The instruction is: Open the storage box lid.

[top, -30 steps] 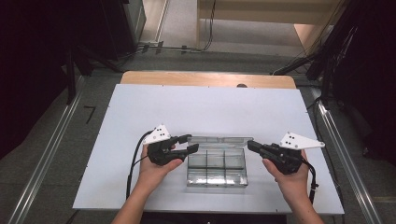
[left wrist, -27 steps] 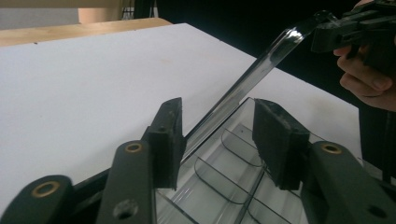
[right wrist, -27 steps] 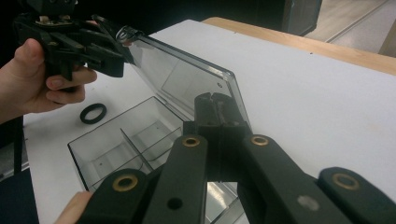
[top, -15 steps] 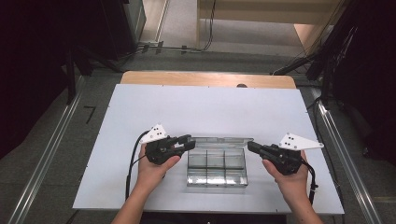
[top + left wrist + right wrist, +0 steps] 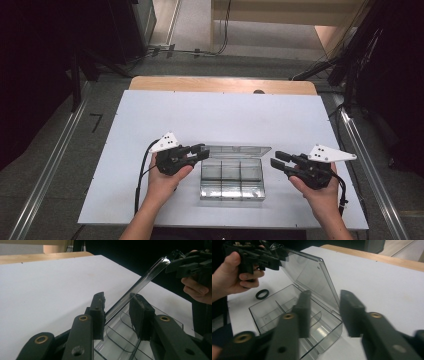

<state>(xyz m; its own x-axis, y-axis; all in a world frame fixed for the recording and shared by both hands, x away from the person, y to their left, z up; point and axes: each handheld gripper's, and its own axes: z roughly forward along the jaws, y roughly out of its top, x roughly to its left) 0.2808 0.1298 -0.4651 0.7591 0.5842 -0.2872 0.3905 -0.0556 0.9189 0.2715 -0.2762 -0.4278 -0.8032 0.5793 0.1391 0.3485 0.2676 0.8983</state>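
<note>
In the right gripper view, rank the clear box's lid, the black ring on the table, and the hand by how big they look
1. Lid, largest.
2. Hand, though the frame's edge cuts it off.
3. Black ring, smallest.

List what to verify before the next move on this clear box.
1. Lid raised: ok.
2. Left tongs clamped on lid: not ok; the lid edge runs between open jaws.
3. Right tongs open and off the box: ok.
4. Compartments empty: ok.
5. Black ring lying on the table outside the box: ok.
</note>
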